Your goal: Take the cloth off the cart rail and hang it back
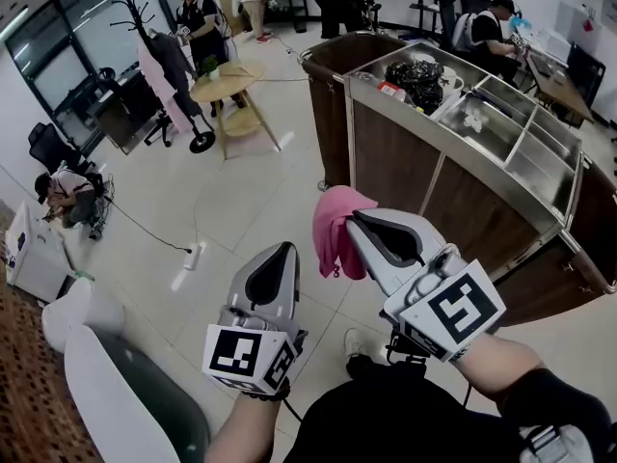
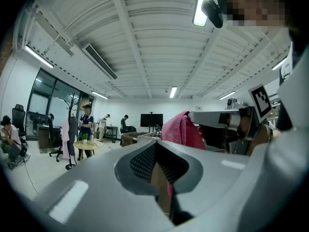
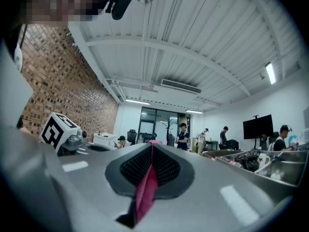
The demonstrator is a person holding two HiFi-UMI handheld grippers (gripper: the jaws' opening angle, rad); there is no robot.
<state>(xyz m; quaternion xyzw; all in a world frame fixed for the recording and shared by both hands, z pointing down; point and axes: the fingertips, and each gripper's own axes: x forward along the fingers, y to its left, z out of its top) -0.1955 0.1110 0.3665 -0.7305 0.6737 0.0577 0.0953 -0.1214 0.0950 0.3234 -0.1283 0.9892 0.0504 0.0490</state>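
Observation:
A pink cloth (image 1: 337, 231) hangs in the air, pinched at its top by my right gripper (image 1: 353, 219), which is shut on it. In the right gripper view a strip of the cloth (image 3: 145, 193) runs between the closed jaws of the right gripper (image 3: 152, 147). My left gripper (image 1: 285, 251) is held up beside it, to the left and slightly lower, shut with nothing in it. From the left gripper view the cloth (image 2: 181, 129) drapes from the right gripper (image 2: 198, 116) just beyond my left gripper (image 2: 155, 147). The steel-topped cart (image 1: 439, 135) stands ahead on the right, apart from the cloth.
The cart's top bins hold a black bag (image 1: 420, 77) and white items. A round wooden table (image 1: 231, 83) and a coat stand (image 1: 145, 41) stand at the far left. Several people are at the back of the room. A power strip (image 1: 191, 256) lies on the floor.

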